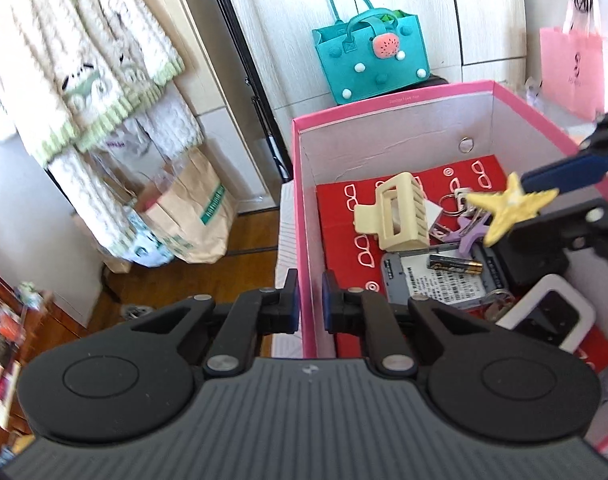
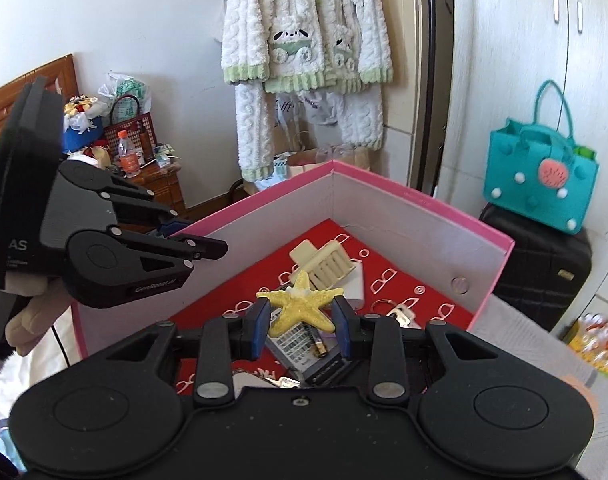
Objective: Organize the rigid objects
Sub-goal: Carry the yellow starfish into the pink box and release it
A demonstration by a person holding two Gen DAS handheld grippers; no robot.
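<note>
We are working in a bedroom where a fluffy white and green pyjama set [image 2: 304,32] is hanging against the wall and a teal felt bag [image 2: 542,176] is sitting on a black suitcase [image 2: 544,256] by the wardrobe. In front of us a pink box [image 1: 392,108] is standing open, its floor lined with red paper printed with white glasses. Our right gripper [image 2: 302,322] is hovering over the box interior with its jaws clamped on a yellow starfish [image 2: 300,300], which is hanging above the clutter rather than lying in it. Below it, on the box floor, a cream hair claw [image 1: 392,212] is lying near the back wall, with a bunch of keys [image 1: 460,204] just beside it, a purple clip [image 1: 472,232], and a battery [image 1: 456,265] resting on a grey labelled pack [image 1: 436,280]. Our left gripper [image 1: 309,300] is sitting at the near left wall of the box, its jaws drawn close on either side of that wall's pink edge; we cannot tell whether the pads are touching the cardboard.
</note>
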